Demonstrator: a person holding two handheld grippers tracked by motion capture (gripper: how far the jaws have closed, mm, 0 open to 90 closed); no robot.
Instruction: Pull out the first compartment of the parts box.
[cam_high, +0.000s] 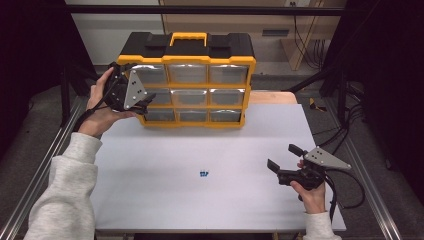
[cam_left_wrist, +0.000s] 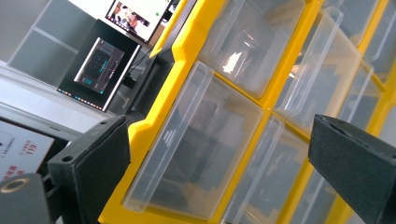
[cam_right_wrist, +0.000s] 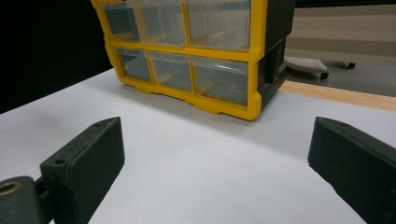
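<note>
A yellow and black organizer (cam_high: 187, 80) with a yellow handle and three rows of clear drawers stands at the back of the white table (cam_high: 165, 155). My left gripper (cam_high: 146, 103) is held against the organizer's left front, at the middle and lower drawers. In the left gripper view it (cam_left_wrist: 217, 130) is open, its jaws wide apart around a clear drawer (cam_left_wrist: 196, 149) without touching it. A small blue piece (cam_high: 203, 174) lies on the table's middle. My right gripper (cam_high: 283, 156) hovers open over the table's right side, and in the right gripper view it (cam_right_wrist: 215, 126) faces the organizer (cam_right_wrist: 196, 56).
Metal rails (cam_high: 42, 170) run along both table sides. A wooden board (cam_high: 272, 96) shows behind the table at the right. Black cables (cam_high: 345, 190) trail from the right gripper. A lit monitor (cam_left_wrist: 135, 14) stands beyond the organizer.
</note>
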